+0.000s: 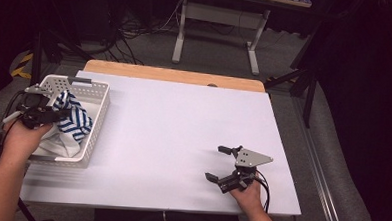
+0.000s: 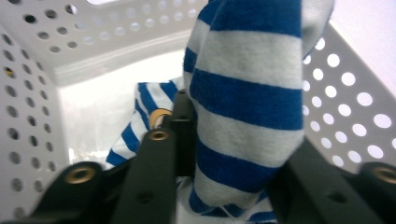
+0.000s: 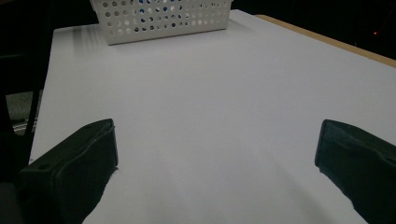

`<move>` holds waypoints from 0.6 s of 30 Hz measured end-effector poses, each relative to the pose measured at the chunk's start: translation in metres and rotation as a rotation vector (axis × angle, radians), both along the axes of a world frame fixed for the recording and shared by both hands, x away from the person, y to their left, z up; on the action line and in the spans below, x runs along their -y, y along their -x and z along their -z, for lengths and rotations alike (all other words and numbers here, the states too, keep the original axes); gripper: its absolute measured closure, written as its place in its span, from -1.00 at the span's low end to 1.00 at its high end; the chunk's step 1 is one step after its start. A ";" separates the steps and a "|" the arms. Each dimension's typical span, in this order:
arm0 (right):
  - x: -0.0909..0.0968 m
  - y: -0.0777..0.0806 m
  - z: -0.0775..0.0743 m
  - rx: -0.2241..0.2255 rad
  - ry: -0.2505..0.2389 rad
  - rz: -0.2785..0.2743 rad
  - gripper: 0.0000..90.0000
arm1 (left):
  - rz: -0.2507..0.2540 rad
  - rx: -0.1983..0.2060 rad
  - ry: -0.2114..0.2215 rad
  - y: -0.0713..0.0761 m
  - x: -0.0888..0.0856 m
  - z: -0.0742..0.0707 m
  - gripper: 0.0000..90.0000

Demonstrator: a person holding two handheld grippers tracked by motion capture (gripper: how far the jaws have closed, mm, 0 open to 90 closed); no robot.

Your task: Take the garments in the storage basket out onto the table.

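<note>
At the left edge of the table [image 1: 183, 125], the left gripper [image 1: 58, 115] reaches into the white perforated basket [image 1: 96, 117] and has its jaws pinched on a fold of the blue-and-white striped cloth [image 1: 73, 117]. In the left gripper view the striped cloth [image 2: 247, 93] stands up between the two black jaws as a tall band, its long axis running upward away from the gripper, while the rest of it lies bunched on the basket's floor, below and behind the jaws. So the cloth is directly in this gripper's hold, and any lift would have to go up and over the basket's wall [image 2: 345, 93], which rises close on one side. Far across the sheet, near the front right, the right gripper [image 1: 224, 164] rests on the table with its jaws spread wide and nothing between them; it points toward the basket [image 3: 159, 18] but sits well apart from it, so the left hand is by far the nearer.
</note>
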State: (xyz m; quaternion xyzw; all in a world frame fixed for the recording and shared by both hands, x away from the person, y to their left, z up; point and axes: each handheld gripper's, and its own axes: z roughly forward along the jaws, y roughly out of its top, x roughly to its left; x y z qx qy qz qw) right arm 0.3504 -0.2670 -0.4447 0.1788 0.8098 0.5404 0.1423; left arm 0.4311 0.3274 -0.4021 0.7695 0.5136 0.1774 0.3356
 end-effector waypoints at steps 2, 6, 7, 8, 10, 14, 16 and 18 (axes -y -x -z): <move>0.000 0.000 0.000 0.001 0.000 -0.001 -1.00 | -0.008 0.014 0.001 0.002 -0.001 -0.003 0.75; 0.000 0.000 0.000 0.000 0.000 -0.001 -1.00 | -0.024 0.047 -0.001 0.005 -0.002 -0.010 0.79; 0.000 0.000 0.000 0.000 0.001 -0.001 -1.00 | -0.025 0.056 0.000 0.006 -0.003 -0.013 0.80; 0.000 0.000 0.000 0.000 0.001 -0.001 -1.00 | -0.026 0.064 -0.001 0.007 -0.003 -0.014 0.80; 0.000 0.000 0.000 0.000 0.000 -0.001 -1.00 | -0.029 0.080 0.000 0.008 -0.003 -0.019 0.81; 0.000 0.000 0.000 0.000 0.000 -0.001 -1.00 | -0.036 0.111 0.008 0.012 -0.002 -0.027 0.81; 0.000 0.000 0.000 0.000 0.000 -0.001 -1.00 | -0.036 0.123 0.016 0.012 -0.002 -0.030 0.82; 0.000 0.000 0.000 0.000 0.001 0.000 -1.00 | -0.042 0.135 0.023 0.013 -0.001 -0.034 0.82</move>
